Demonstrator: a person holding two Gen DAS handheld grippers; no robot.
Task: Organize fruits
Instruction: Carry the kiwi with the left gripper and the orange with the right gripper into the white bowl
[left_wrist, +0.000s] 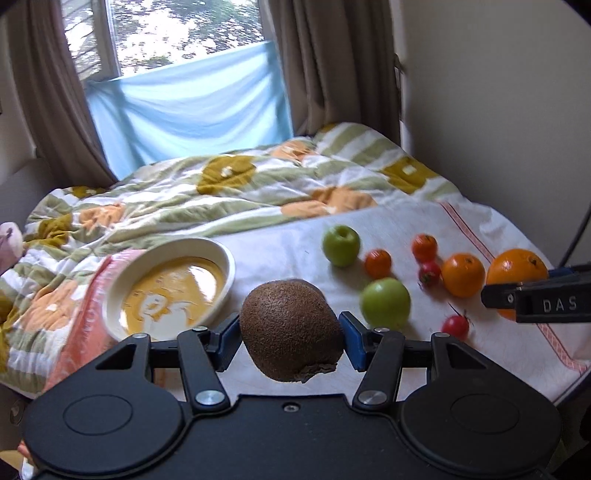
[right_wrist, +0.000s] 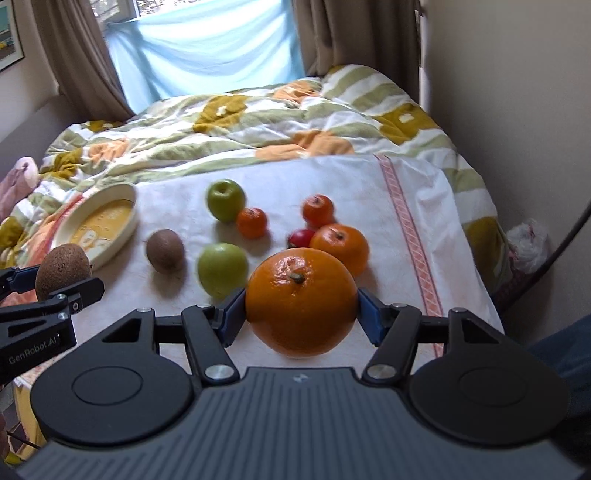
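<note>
L gripper (left_wrist: 291, 341) pinching kiwi (left_wrist: 291, 328), R gripper (right_wrist: 301, 308) fingers clamped on big orange (right_wrist: 300, 301). Step: pick-up done. Next: carry both to dish (left_wrist: 225, 254), likely w/ gentle release.

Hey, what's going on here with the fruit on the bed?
A person is sorting fruit with two hand-held grippers. The left gripper is clamped on a kiwi, and the right gripper grips a large orange. The bowl at the left holds no fruit. Two green apples, another kiwi and several small orange and red fruits lie on the white cloth.
</note>
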